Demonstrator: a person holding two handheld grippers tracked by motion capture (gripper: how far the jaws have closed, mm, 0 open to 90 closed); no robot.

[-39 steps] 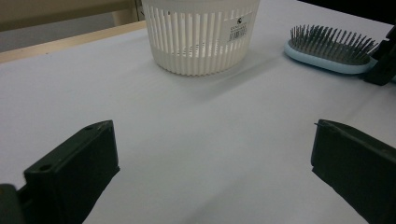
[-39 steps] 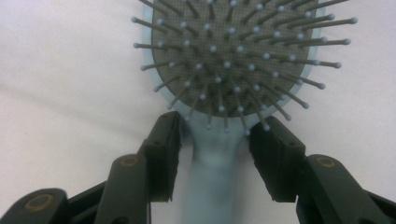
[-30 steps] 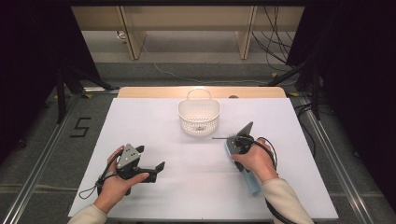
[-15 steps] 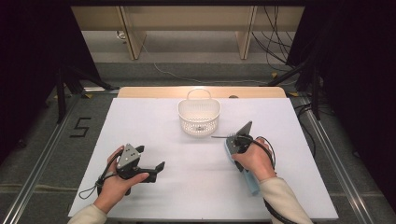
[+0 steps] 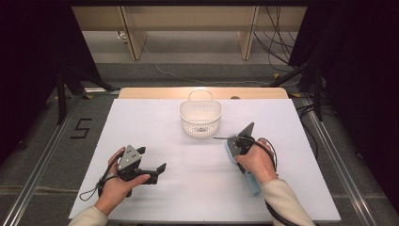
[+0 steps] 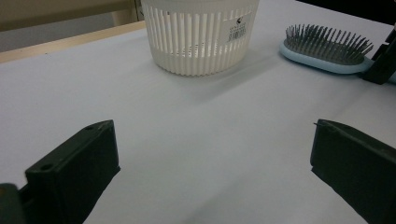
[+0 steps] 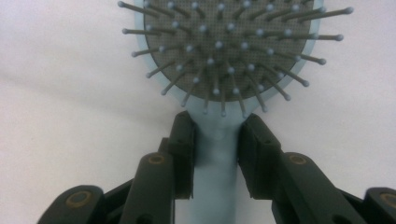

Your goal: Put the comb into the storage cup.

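A light-blue hairbrush [image 5: 254, 186] lies bristles up on the white table [image 5: 188, 197], right of centre. My right gripper [image 5: 236, 144] points down at the neck of the hairbrush [image 7: 224, 46]. Its jaws have just been closing, and in the right gripper view [image 7: 215, 149] both pads touch the sides of the handle just below the head. My left gripper [image 5: 153, 160] rests in the person's hand at the front left. Its jaws [image 6: 212, 163] stand wide apart over bare table. It faces the hairbrush [image 6: 322, 51] and the basket.
A white slatted plastic basket [image 5: 200, 117] with a handle stands at the back centre of the table; the same basket [image 6: 201, 37] stands ahead in the left gripper view. A wooden strip [image 5: 141, 92] runs along the far edge. Dark floor and cables surround the table.
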